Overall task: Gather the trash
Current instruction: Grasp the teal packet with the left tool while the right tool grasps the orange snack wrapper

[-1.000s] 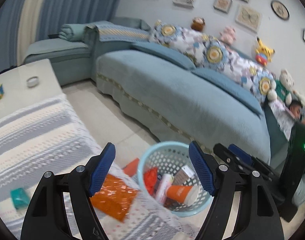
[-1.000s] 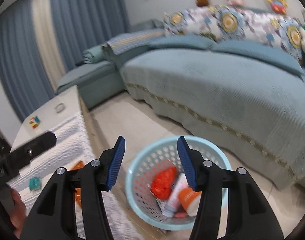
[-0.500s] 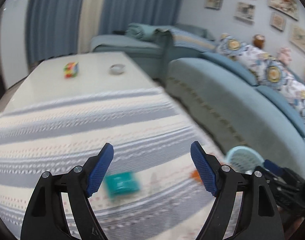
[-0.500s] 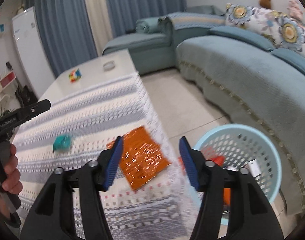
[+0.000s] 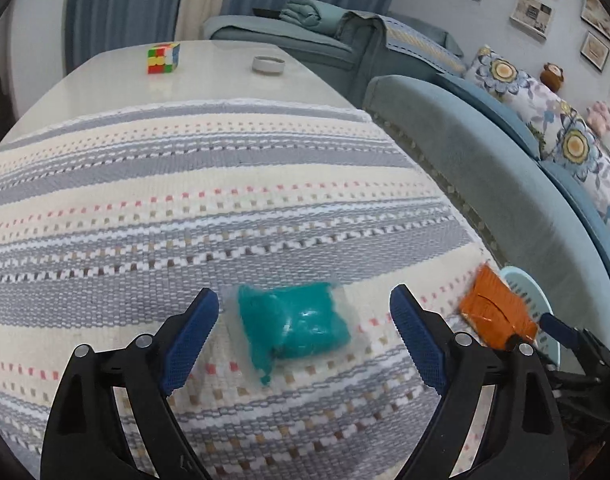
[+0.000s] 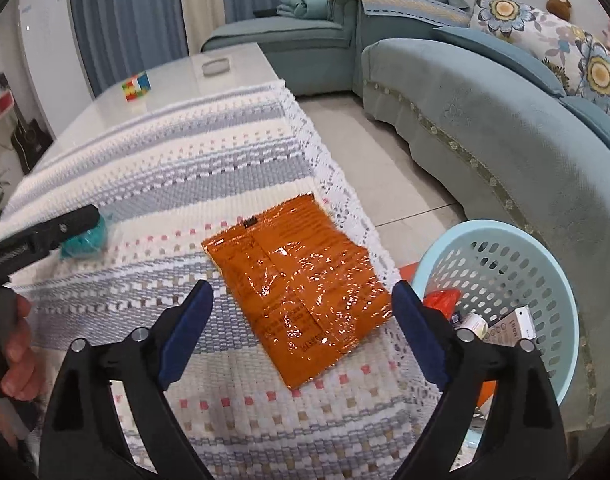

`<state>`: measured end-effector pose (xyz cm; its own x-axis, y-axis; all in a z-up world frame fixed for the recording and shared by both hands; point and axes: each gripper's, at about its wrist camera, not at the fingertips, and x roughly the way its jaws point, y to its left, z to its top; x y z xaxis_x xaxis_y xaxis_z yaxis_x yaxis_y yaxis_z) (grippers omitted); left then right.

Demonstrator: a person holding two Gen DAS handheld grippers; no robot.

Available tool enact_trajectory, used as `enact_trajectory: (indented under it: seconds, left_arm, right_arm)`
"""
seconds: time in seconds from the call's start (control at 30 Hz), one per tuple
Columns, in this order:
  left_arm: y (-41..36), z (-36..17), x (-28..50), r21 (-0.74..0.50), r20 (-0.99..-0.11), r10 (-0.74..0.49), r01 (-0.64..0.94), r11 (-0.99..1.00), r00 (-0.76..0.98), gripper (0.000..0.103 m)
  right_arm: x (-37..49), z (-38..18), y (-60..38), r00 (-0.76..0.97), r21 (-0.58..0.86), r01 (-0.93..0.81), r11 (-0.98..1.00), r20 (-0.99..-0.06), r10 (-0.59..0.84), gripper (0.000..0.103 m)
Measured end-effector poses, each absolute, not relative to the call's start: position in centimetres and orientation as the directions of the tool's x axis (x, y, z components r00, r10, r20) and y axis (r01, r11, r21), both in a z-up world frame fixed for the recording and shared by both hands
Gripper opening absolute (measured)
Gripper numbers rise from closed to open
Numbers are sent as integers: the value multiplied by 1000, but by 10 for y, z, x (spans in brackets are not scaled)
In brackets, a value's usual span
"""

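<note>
A teal plastic packet (image 5: 293, 326) lies on the striped tablecloth (image 5: 185, 208), between the open jaws of my left gripper (image 5: 305, 336), which is empty. An orange foil wrapper (image 6: 301, 296) lies flat near the table's right edge, between the open jaws of my right gripper (image 6: 303, 328), also empty. It also shows at the right of the left wrist view (image 5: 495, 312). The light blue trash basket (image 6: 545, 264) stands on the floor beside the table and holds several pieces of trash. The teal packet also shows in the right wrist view (image 6: 85, 240), partly behind the left gripper.
A Rubik's cube (image 5: 163, 57) and a small white dish (image 5: 268, 65) sit on the bare far end of the table. A blue sofa (image 6: 505, 120) runs along the right, with a strip of tiled floor (image 6: 385, 168) between it and the table.
Both grippers swung from over the basket back to the table. The left now frames the teal packet, the right frames the orange wrapper. Both stayed open.
</note>
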<state>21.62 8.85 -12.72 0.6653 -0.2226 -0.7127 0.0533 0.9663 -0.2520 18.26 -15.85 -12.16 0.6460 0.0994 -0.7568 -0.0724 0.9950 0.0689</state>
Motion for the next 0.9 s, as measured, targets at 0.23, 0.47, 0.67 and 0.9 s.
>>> enact_trajectory:
  seconds: [0.23,0.47,0.67,0.9]
  left_arm:
    - [78,-139,216,-176,-765,-165,45,983,622,82]
    - [77,-140,219,-127,-767,-112,21,992,632,58]
    - [72,-138,216,-112,-761,-106,31,993,640,53]
    - [74,-134,212,-140,-743,-126,31,990,658,50]
  right_arm:
    - [206,-131,-142,601,38,-51,998,-797,61,91]
    - [214,-139,-144,570,40,-35,999,-820,52,87]
    - [206,-133,-141,612,15,-32,999,-790,31,66]
    - [199,-128,-137,640,-6,-51,999,-768,28,33]
